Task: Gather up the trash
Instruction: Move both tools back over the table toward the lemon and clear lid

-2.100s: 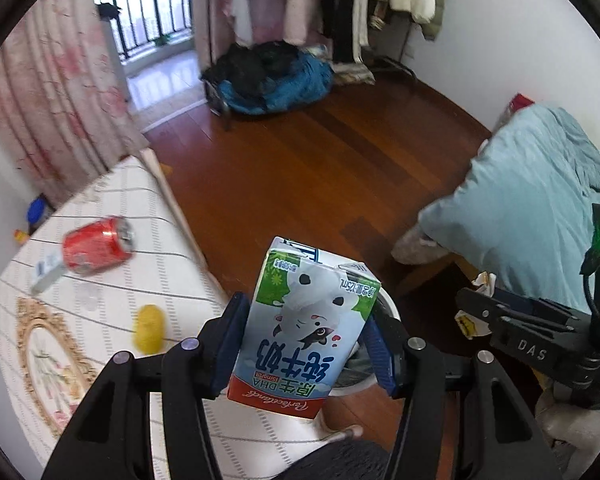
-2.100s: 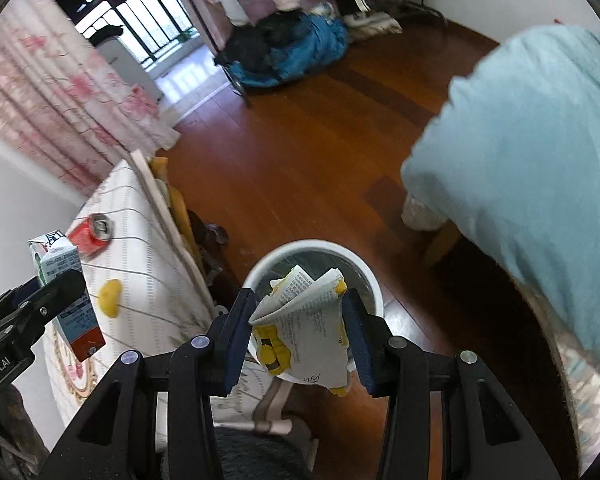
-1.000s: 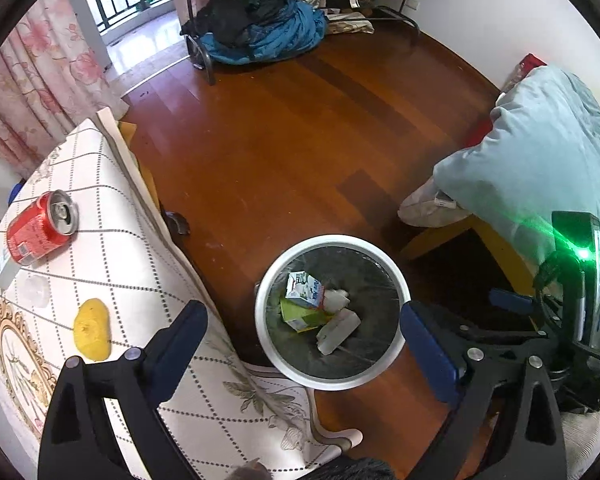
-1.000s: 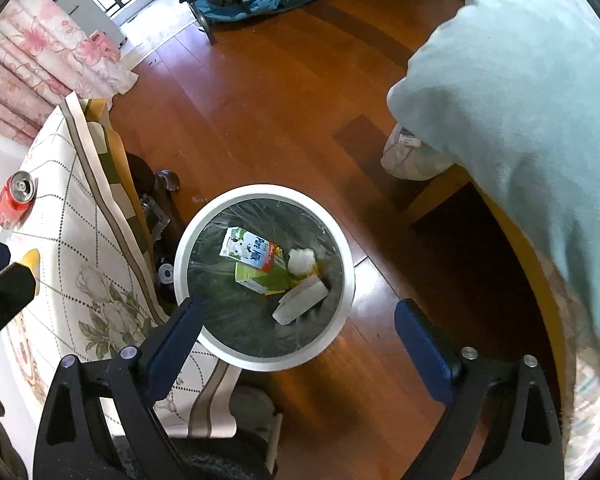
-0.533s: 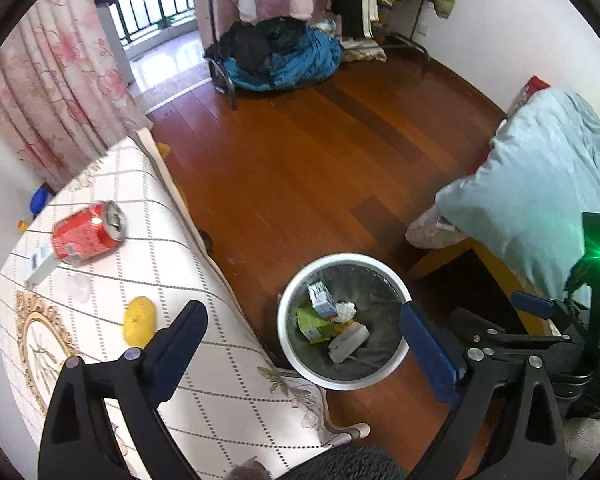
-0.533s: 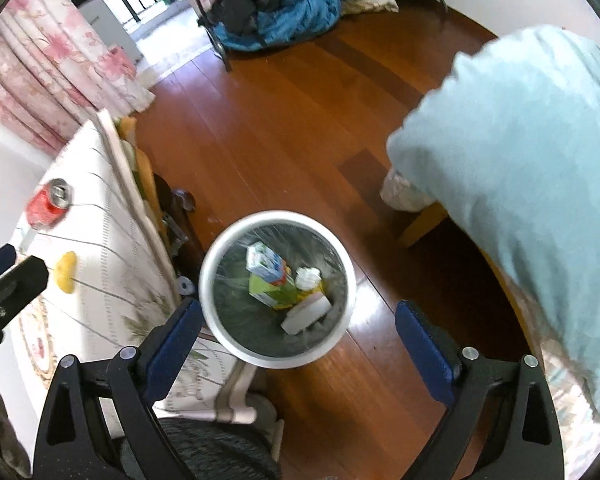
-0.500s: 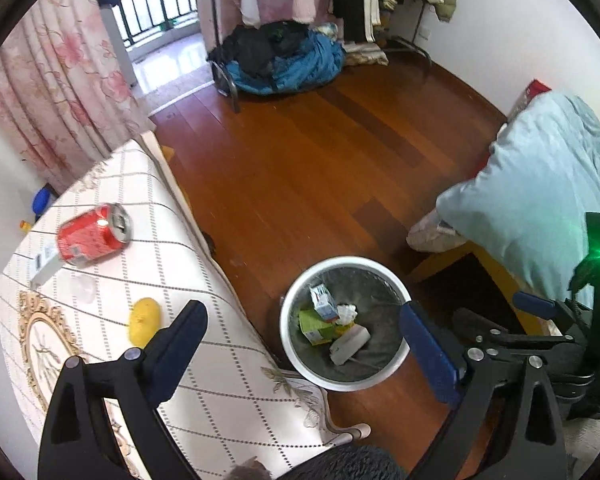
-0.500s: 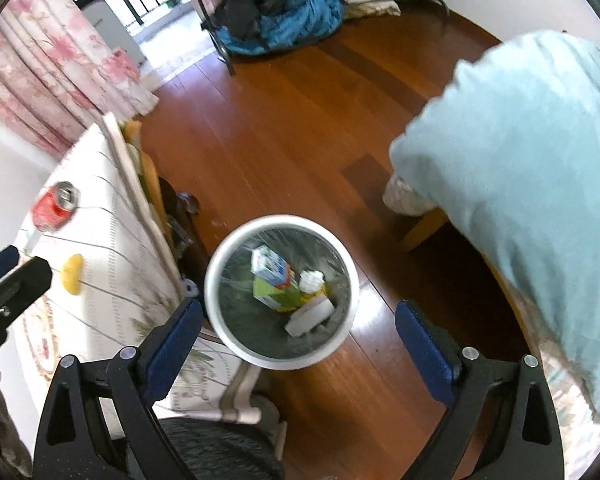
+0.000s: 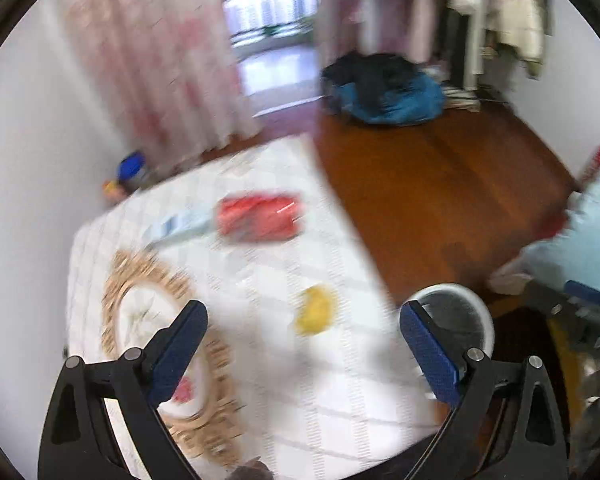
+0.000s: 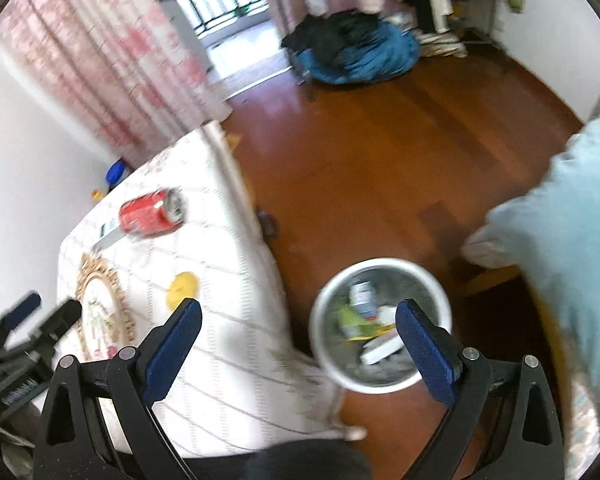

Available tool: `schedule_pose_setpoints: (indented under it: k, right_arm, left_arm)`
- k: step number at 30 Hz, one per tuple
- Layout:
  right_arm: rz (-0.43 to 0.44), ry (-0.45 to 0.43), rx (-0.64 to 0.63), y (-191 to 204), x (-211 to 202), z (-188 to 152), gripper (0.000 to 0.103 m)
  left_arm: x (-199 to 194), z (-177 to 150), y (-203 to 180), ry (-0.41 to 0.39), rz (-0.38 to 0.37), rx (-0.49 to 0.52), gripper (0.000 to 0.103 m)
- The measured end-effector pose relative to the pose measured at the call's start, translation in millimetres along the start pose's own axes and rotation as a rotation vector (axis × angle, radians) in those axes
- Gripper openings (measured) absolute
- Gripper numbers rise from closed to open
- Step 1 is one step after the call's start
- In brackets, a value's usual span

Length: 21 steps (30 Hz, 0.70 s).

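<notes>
A red soda can (image 9: pixel 259 219) (image 10: pixel 152 212) lies on its side on the white patterned table (image 9: pixel 340 400). A yellow lump (image 9: pixel 315 309) (image 10: pixel 183 288) rests nearer the table's edge. My left gripper (image 9: pixel 302 348) hovers open and empty above the table, the yellow lump between and ahead of its fingers. On the floor beside the table stands a round white bin (image 10: pixel 380 276) (image 9: pixel 466 300) holding a milk carton (image 10: pixel 362 295) and paper scraps. My right gripper (image 10: pixel 299 340) is open and empty, straddling the table edge and the bin.
A flat pale strip (image 9: pixel 180 226) lies left of the can. A gold-framed round motif (image 9: pixel 160 320) marks the tablecloth. A light blue bed cover (image 10: pixel 572 240) fills the right. A blue clothes pile (image 10: pixel 360 56) sits on the wooden floor (image 10: pixel 380 152) far back, pink curtains (image 10: pixel 112 60) to the left.
Both grippers let go of the carton and the paper, which now lie in the bin. Both views have since swung left and up toward the table; the left view is motion-blurred.
</notes>
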State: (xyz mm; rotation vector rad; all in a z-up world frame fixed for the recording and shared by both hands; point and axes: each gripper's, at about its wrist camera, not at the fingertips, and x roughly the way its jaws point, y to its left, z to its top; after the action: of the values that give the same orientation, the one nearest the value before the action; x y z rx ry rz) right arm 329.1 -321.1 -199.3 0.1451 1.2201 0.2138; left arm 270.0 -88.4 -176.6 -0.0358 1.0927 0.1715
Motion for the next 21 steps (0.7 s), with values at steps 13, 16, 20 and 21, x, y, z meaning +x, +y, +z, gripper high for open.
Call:
schedule_pose_setpoints:
  k: [13,16,20,21]
  right_arm:
    - [0.070,0.231,-0.022,121,169,-13,0.094]
    - [0.085,0.264,-0.066,141,193,-17,0.067]
    - [0.086,0.237,-0.162,160,193,-12,0.037]
    - [0.083,0.219,-0.172,161,190,-7,0.037]
  left_arm:
    - [114,-68,134,0.232,0.155,-0.224,0.099]
    - [126,-66,138,0.243,0.151,-0.232,0.099]
    - [140,-51,129,0.236,0.120,-0.206,0.098]
    - [141,-46,126,0.231,0.108,-0.198,0.098]
